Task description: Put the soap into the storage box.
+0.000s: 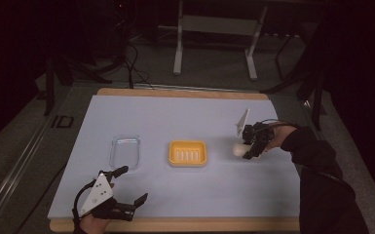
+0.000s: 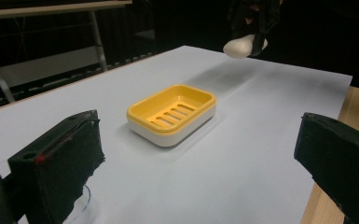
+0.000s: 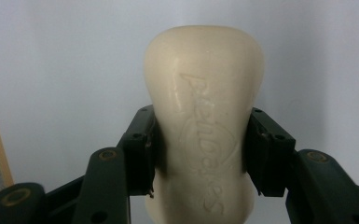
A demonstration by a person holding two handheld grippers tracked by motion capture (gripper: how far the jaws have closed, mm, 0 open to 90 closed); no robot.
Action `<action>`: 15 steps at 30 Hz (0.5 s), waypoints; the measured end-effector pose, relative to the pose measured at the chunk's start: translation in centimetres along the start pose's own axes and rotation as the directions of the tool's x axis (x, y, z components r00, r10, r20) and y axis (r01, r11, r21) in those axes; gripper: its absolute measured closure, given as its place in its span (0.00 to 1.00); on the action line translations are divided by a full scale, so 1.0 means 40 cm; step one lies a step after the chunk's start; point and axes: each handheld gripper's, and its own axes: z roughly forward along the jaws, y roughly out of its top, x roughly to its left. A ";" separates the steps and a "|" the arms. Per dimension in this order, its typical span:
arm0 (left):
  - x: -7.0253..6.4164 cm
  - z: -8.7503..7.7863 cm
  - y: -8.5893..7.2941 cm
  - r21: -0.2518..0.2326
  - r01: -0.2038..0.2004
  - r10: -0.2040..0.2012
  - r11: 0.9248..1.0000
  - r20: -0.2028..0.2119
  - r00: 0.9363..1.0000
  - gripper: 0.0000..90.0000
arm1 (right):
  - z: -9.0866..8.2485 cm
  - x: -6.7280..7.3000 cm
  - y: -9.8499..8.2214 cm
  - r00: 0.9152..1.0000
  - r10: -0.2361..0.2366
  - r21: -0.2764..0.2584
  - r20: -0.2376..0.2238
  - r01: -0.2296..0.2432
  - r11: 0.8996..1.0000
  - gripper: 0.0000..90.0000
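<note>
**Soap bar held aloft beside an empty soap dish**

In the high view, one yellow soap dish is seen at the centre of the pale tabletop, with one clear plastic lid or tray to its left. The right gripper, at centre right, is closed on one cream soap bar. The left gripper, at lower left, is held with its fingers spread and empty.

In the left gripper view, the dish is seen mid-frame with its slotted base bare, and the soap is seen at the upper right, lifted clear of the tabletop, probably for carrying to the dish.

In the right gripper view, the bar is clamped across its narrowed waist by both fingers, a hold judged secure; embossed lettering is visible but unreadable.
</note>
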 end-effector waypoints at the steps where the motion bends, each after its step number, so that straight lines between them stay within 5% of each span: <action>1: 0.000 0.000 0.000 -0.001 0.000 0.000 1.000 0.000 1.000 0.01 | -0.004 -0.001 0.003 1.000 -0.004 -0.002 0.001 0.004 1.000 0.55; 15: -0.001 0.001 0.000 0.005 -0.001 0.001 1.000 -0.002 1.000 0.01 | -0.050 0.004 0.057 0.999 -0.025 -0.018 0.023 0.026 0.999 0.55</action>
